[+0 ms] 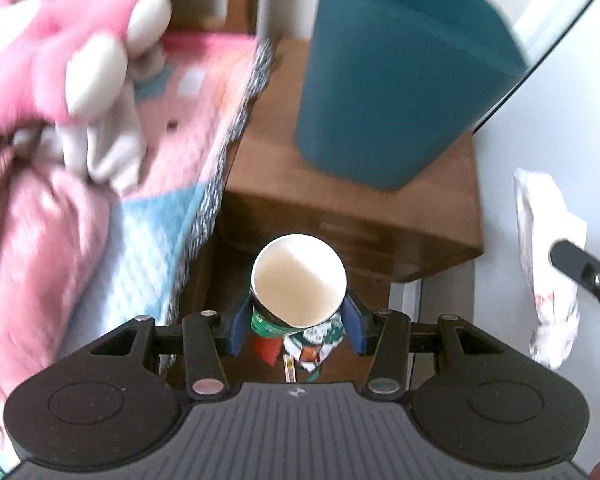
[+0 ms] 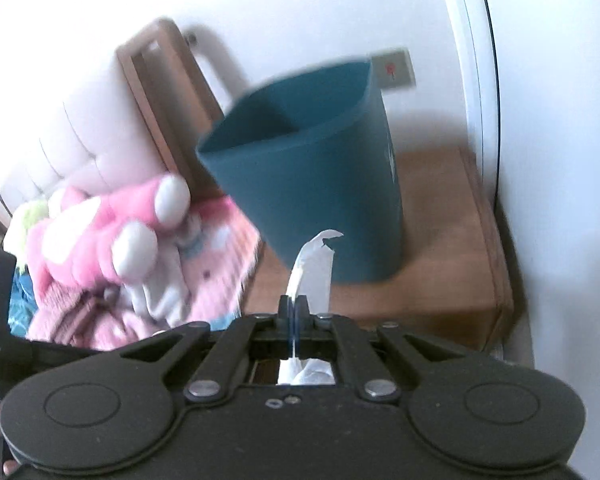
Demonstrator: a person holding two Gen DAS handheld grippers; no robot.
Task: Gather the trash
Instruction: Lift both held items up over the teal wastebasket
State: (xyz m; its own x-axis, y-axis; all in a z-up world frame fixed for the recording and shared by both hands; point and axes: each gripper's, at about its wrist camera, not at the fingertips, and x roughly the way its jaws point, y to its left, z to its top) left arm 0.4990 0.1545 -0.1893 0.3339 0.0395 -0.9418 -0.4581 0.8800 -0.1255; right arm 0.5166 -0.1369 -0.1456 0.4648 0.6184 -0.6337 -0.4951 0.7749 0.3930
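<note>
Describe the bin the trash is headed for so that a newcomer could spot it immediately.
Find the brown wooden nightstand between the bed and the white wall. On its top stands a tall teal plastic wastebasket, open-topped and tapering downward. It is the only container there, unlike the small paper cup held nearby.

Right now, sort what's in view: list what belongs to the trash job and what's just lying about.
Part of the job:
paper cup, held in the left gripper
white tissue, pinched in the right gripper
teal bin

Just lying about:
pink plush toy
blanket
wooden nightstand
</note>
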